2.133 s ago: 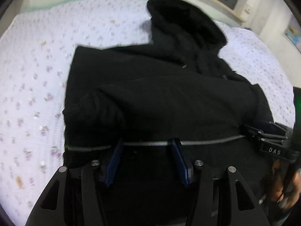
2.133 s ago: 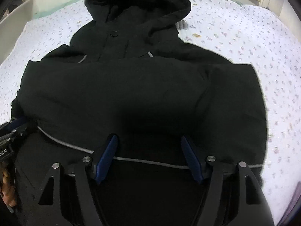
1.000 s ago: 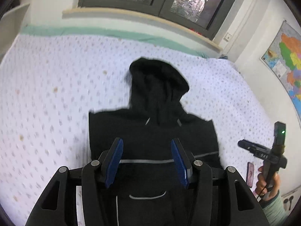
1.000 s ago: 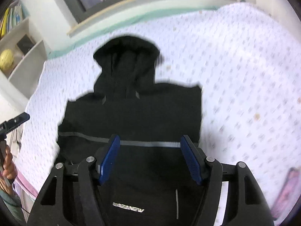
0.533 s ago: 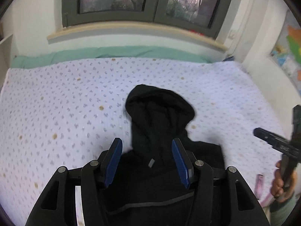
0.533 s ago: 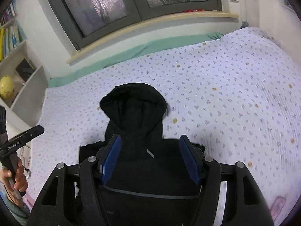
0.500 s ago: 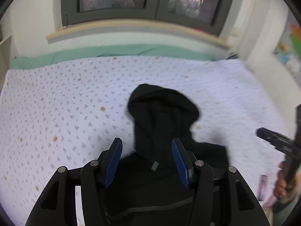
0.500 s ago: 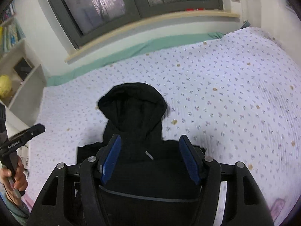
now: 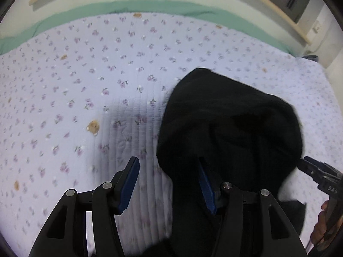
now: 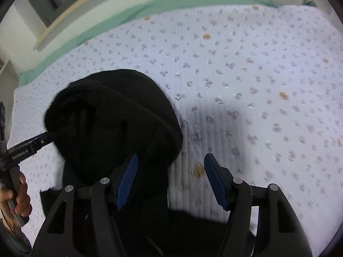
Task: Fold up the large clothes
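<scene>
A black hooded jacket lies on the bed; its hood (image 9: pixel 231 124) fills the right half of the left wrist view and shows in the right wrist view (image 10: pixel 111 115) at the left. My left gripper (image 9: pixel 168 182) is open and empty at the hood's left edge, its right finger over the black cloth. My right gripper (image 10: pixel 170 180) is open and empty at the hood's right edge, its left finger over the cloth. Each gripper also shows in the other's view, the right one (image 9: pixel 319 177) and the left one (image 10: pixel 30 145), both beside the hood.
The bed has a white quilt with small purple flowers (image 9: pixel 96 85) and a green sheet edge (image 9: pixel 150 6) at the far side. A wall and a wooden window ledge (image 10: pixel 70 21) lie beyond.
Both grippers have come down and forward from high above the jacket to either side of the hood. Both stay open and empty.
</scene>
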The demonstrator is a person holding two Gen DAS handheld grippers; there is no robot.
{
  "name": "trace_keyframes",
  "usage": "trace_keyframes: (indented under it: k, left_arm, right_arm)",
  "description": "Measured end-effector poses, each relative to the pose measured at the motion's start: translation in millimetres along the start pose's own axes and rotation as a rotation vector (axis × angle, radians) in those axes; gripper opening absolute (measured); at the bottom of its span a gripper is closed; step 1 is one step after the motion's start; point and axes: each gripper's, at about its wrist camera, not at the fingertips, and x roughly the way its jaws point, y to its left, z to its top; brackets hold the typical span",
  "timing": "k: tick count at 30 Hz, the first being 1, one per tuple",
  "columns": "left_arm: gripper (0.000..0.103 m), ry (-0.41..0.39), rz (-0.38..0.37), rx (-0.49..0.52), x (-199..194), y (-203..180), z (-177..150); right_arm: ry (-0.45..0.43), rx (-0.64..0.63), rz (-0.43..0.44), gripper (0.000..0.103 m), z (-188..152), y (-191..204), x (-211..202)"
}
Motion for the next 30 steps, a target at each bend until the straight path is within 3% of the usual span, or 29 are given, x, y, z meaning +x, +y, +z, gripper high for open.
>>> trace_keyframes:
  k: [1, 2, 3, 4, 6, 8, 9, 11, 13, 14, 16, 19, 21, 23, 26, 30]
  left_arm:
    - [0.056, -0.002, -0.004, -0.011, 7, 2, 3]
    - [0.056, -0.004, -0.012, -0.026, 13, 5, 7]
    - [0.047, -0.017, -0.007, -0.061, 17, 14, 11]
    - [0.027, -0.028, -0.003, -0.094, 15, 23, 13]
    - [0.026, -0.038, -0.105, -0.208, 6, 54, 14]
    - [0.028, -0.059, -0.244, -0.261, -7, 73, 5]
    - [0.028, -0.068, -0.264, -0.254, -12, 77, -1]
    - [0.029, -0.034, -0.246, -0.246, 1, 82, -10]
    - [0.034, 0.063, -0.197, -0.277, 40, 94, -23]
    - [0.034, 0.103, -0.208, -0.298, 62, 100, -30]
    - [0.036, 0.059, -0.247, -0.311, 68, 105, -36]
    - [0.036, 0.051, -0.187, -0.202, 55, 89, -34]
    - [0.038, 0.032, -0.134, -0.097, 34, 76, -33]
    - [0.045, 0.008, -0.112, -0.036, 13, 74, -38]
    - [0.051, 0.002, -0.102, 0.013, -21, 76, -55]
    - [0.051, -0.073, -0.175, 0.007, -58, 70, -47]
  right_arm:
    - [0.014, -0.001, -0.008, 0.068, 3, 1, 14]
    - [0.03, -0.004, -0.014, 0.051, 5, 2, 24]
    - [0.057, -0.007, -0.023, 0.008, 7, 2, 35]
    - [0.052, -0.003, -0.055, 0.006, 8, 0, 36]
    - [-0.065, 0.039, -0.04, 0.004, 10, -10, 3]
    - [-0.178, 0.006, -0.007, 0.004, 3, -7, -35]
    - [-0.22, -0.05, -0.015, 0.004, -4, 2, -47]
    - [-0.223, -0.111, -0.053, 0.006, -16, 14, -43]
    - [-0.136, -0.124, -0.049, 0.007, -26, 13, -4]
    - [-0.093, -0.127, -0.068, 0.007, -28, 10, 15]
    - [0.032, -0.088, -0.018, 0.007, -33, -7, 66]
    - [0.067, 0.002, 0.081, 0.007, -30, -27, 73]
    - [0.071, 0.009, 0.112, 0.02, -29, -33, 57]
    - [0.056, -0.026, 0.148, 0.026, -34, -35, 33]
    - [0.04, -0.095, 0.173, 0.059, -53, -40, -3]
    - [-0.031, -0.104, 0.192, 0.06, -43, -32, -34]
